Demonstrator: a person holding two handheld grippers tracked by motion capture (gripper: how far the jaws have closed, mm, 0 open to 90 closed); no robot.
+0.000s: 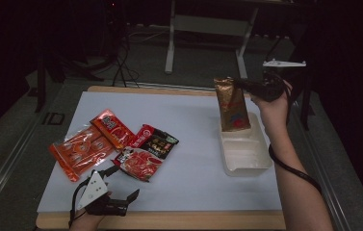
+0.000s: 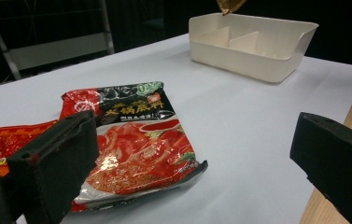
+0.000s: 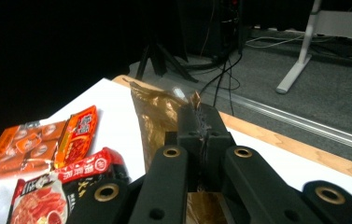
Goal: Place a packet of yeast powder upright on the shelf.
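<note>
- Right gripper (image 1: 240, 85) raised over the far right of the bench (image 1: 193, 168); its fingers (image 3: 197, 135) pressed together on the top edge of a gold packet (image 1: 232, 104); packet hangs upright, lower end over the far part of the cream tray (image 1: 253, 166); whether it touches the tray floor, cannot tell
- Same gold packet seen in the right gripper view, crinkled top pinched between the black fingers
- Cream tray on the right side of the bench; dividers visible inside in the left gripper view (image 2: 229, 37)
- Left gripper (image 1: 133, 195) low at the near left edge of the bench; fingers (image 2: 57, 158) spread wide, nothing between them; grey three-cornered plate on top
- Red noodle packet (image 1: 138, 163) lies flat just ahead of the left gripper; a dark red-and-black packet (image 1: 157, 141) touching it on the far side
- Orange multi-pack (image 1: 78, 151) and a red-orange sachet (image 1: 111, 127) at the left, overlapping each other
- Floor, cables and table legs beyond the bench, dim
</note>
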